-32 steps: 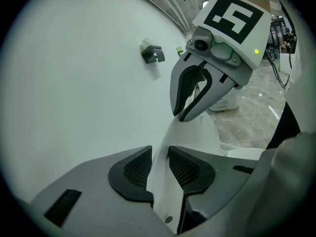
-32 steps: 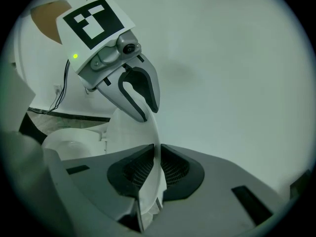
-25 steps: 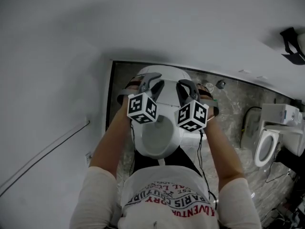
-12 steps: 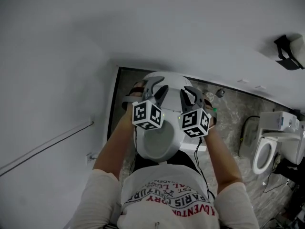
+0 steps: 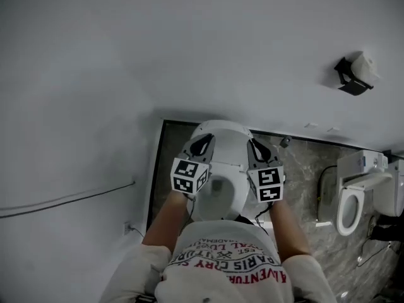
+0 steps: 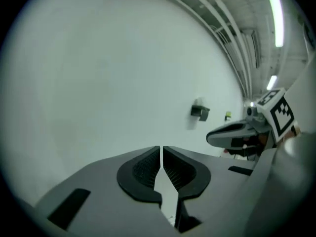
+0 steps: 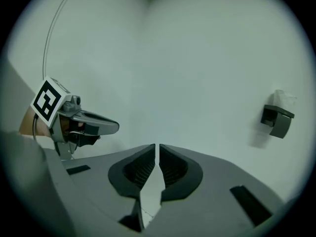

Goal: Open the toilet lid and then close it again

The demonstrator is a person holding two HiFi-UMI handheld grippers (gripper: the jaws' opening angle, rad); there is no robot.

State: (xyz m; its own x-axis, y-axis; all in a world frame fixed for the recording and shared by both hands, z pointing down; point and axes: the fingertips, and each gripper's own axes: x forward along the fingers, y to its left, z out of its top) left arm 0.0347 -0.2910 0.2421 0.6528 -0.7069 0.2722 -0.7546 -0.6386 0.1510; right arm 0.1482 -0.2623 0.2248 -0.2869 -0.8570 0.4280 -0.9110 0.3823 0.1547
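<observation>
A white toilet (image 5: 219, 169) stands against the wall below me, its grey bowl (image 5: 221, 189) in sight; a white rounded part at the back looks like the raised lid (image 5: 221, 133), though I cannot tell for sure. My left gripper (image 5: 201, 145) and right gripper (image 5: 257, 149) hover above the toilet's two sides, touching nothing. The left jaws have just been closing and now meet with nothing between them (image 6: 161, 149). The right gripper (image 7: 157, 147) is shut and empty too. Each gripper view faces the white wall and shows the other gripper: the right one (image 6: 242, 132), the left one (image 7: 84, 125).
A black paper holder (image 5: 353, 74) hangs on the wall at the upper right. A second toilet (image 5: 353, 201) stands at the right on the dark marbled floor (image 5: 303, 169). A thin cable (image 5: 63, 201) runs along the left wall.
Both grippers have lifted off the toilet and rolled. The left jaws, spread wide half a second ago, have come together. The head view has pulled back, so the toilet looks smaller.
</observation>
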